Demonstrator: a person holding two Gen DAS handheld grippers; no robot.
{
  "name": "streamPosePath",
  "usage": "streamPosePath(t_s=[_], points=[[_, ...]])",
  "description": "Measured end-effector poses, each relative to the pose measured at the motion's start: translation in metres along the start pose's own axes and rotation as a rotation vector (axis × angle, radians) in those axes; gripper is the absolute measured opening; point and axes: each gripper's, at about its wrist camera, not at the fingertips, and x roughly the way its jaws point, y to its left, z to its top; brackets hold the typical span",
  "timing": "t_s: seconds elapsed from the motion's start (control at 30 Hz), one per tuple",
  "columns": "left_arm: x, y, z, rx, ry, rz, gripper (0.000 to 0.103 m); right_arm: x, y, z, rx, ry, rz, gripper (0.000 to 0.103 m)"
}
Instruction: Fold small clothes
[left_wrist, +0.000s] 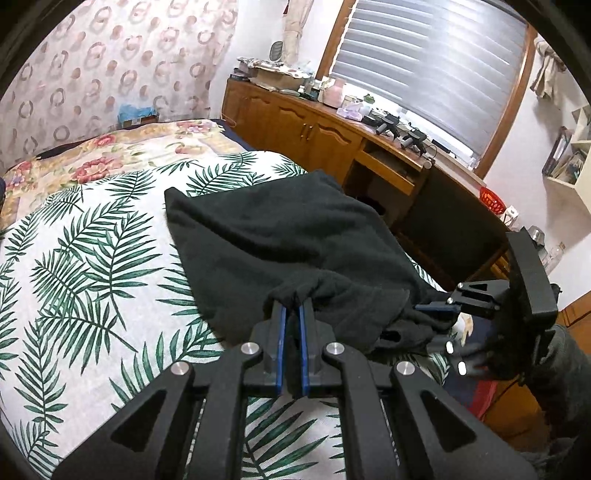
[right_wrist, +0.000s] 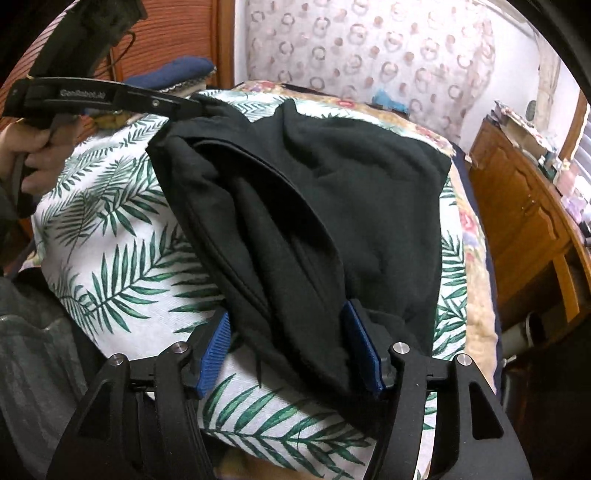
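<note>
Left gripper (left_wrist: 291, 306), marked "GenRobot.AI", clamps a corner of the black garment (right_wrist: 314, 206) on the leaf-print bedcover (right_wrist: 122, 258). Right gripper (right_wrist: 291, 343): jaws apart, straddling the garment's near edge.

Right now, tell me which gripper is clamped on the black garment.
The left gripper: its blue pads pinch a bunched edge of the black garment. The right gripper only straddles it, jaws wide apart.
</note>
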Motion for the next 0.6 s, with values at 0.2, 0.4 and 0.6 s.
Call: streamPosePath(t_s=[0.2,0.4,0.6], points=[[-0.011,0.005,0.012,0.003,-0.024,0.014,0.004,-0.022,-0.014,0.021,-0.024,-0.09,-0.026,0.008],[-0.008,0.031,0.055,-0.003,-0.062,0.069,0.004,-0.028,-0.039,0.096,-0.105,-0.178,-0.099,0.008],[0.024,0.071,0.088,-0.043,-0.04,0.088,0.005,0.02,-0.076,0.154,-0.126,-0.148,-0.092,0.008]])
